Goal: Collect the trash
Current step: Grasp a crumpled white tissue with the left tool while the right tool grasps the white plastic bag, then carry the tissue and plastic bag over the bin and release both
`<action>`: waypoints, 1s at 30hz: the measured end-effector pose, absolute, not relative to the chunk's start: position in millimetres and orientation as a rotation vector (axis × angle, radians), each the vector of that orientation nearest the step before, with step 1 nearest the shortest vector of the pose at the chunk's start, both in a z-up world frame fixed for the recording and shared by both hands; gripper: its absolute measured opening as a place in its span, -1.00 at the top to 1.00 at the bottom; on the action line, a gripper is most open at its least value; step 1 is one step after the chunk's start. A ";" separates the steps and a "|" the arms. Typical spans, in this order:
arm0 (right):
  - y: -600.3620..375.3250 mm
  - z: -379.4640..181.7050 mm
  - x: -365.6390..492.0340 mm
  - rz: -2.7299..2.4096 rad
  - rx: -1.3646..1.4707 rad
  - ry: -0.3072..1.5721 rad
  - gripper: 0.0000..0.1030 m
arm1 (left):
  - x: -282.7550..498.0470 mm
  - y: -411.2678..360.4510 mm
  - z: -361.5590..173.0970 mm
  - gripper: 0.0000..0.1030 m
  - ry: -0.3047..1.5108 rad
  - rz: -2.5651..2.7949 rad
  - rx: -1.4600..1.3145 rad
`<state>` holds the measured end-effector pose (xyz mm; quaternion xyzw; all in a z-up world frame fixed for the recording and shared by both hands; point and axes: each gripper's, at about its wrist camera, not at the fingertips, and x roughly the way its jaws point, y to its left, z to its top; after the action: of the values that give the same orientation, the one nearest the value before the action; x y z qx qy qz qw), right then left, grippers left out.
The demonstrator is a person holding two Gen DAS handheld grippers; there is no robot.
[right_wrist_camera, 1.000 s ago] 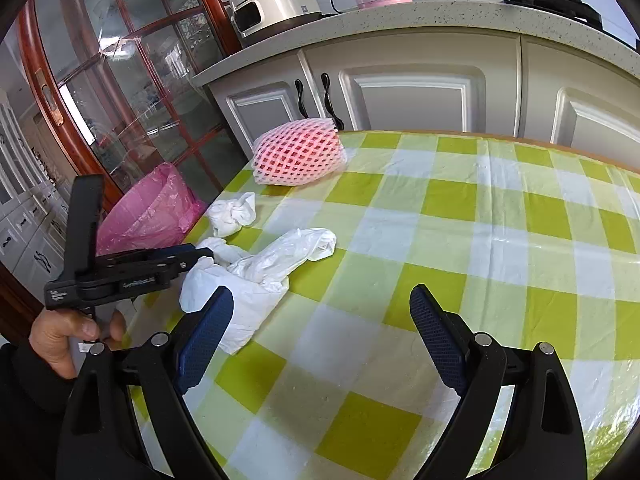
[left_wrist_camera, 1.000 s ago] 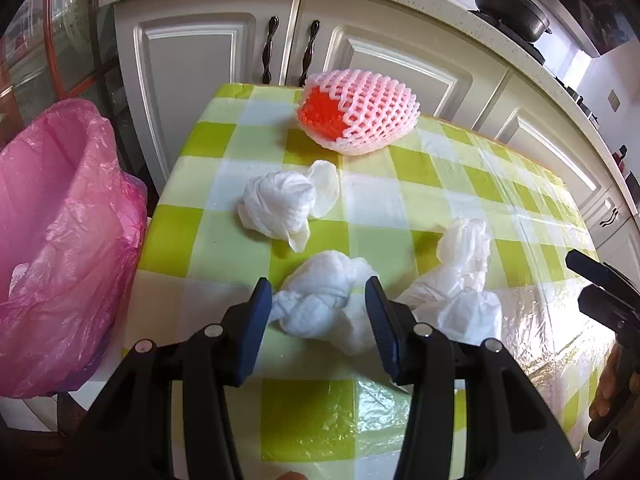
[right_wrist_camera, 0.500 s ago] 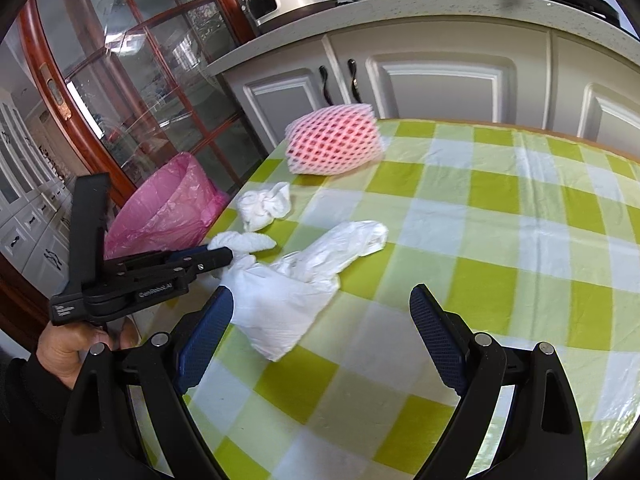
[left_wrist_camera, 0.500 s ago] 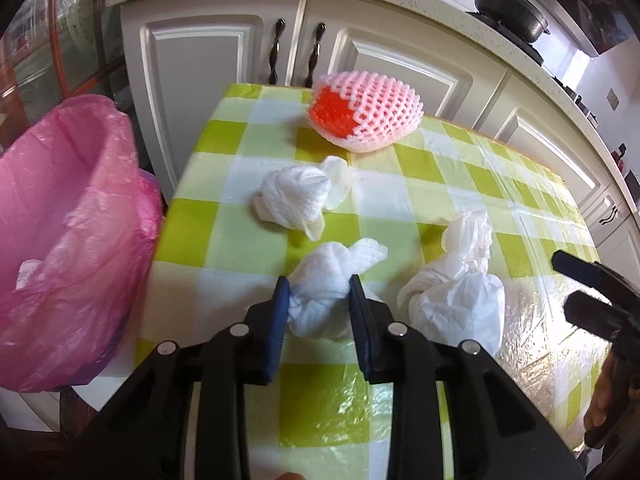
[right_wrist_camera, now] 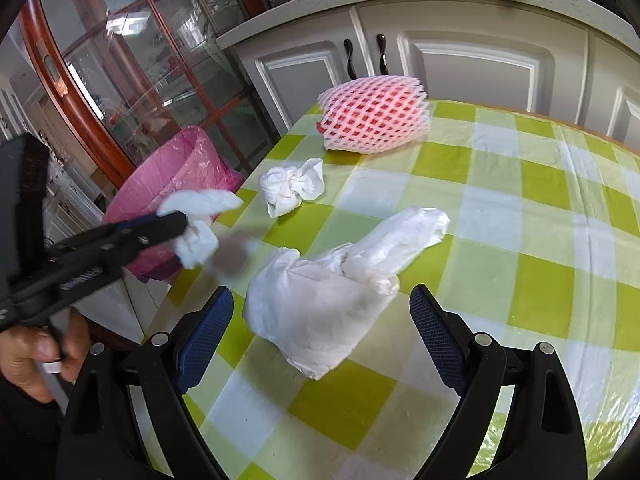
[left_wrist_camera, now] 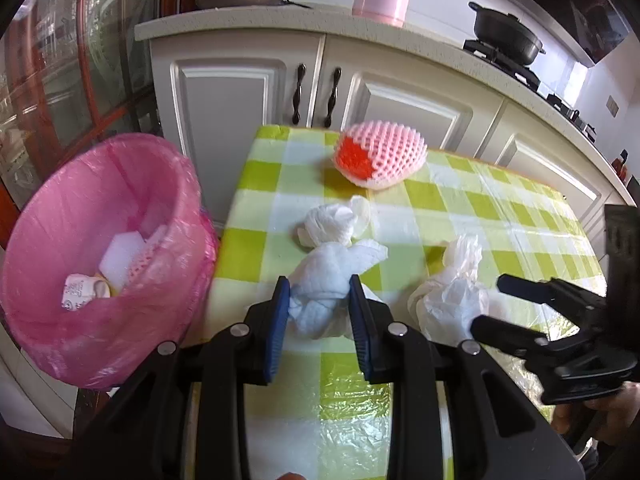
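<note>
My left gripper [left_wrist_camera: 319, 312] is shut on a crumpled white tissue wad [left_wrist_camera: 328, 280] and holds it above the table's left edge; it also shows in the right wrist view [right_wrist_camera: 196, 220]. A second tissue wad [left_wrist_camera: 332, 220] lies on the green checked tablecloth [left_wrist_camera: 500, 216], also seen from the right wrist [right_wrist_camera: 290, 188]. A crumpled white plastic bag [right_wrist_camera: 336, 288] lies between the fingers of my open right gripper [right_wrist_camera: 320, 328]; it also shows in the left wrist view [left_wrist_camera: 452, 292]. A pink-lined trash bin [left_wrist_camera: 100, 248] stands left of the table.
A pink foam fruit net with red inside [left_wrist_camera: 380, 154] lies at the table's far end [right_wrist_camera: 376, 116]. White cabinets [left_wrist_camera: 248, 92] stand behind the table. The bin holds several bits of trash [left_wrist_camera: 116, 264]. A glass-doored cupboard [right_wrist_camera: 120, 92] is at the left.
My left gripper closed on the tissue wad and lifted it up and back toward the table's left edge. My right gripper moved forward so the white plastic bag sits between its fingers.
</note>
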<state>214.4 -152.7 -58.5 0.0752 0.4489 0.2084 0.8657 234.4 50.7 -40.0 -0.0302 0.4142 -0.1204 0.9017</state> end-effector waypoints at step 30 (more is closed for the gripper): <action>-130.6 -11.6 238.9 0.471 0.102 0.845 0.06 | 206.9 119.4 18.8 0.44 0.701 -0.157 -0.104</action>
<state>238.9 -130.6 -11.6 0.0488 0.4060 0.2265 0.8840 206.9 119.4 18.8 -0.0510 0.3431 -0.0770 0.9348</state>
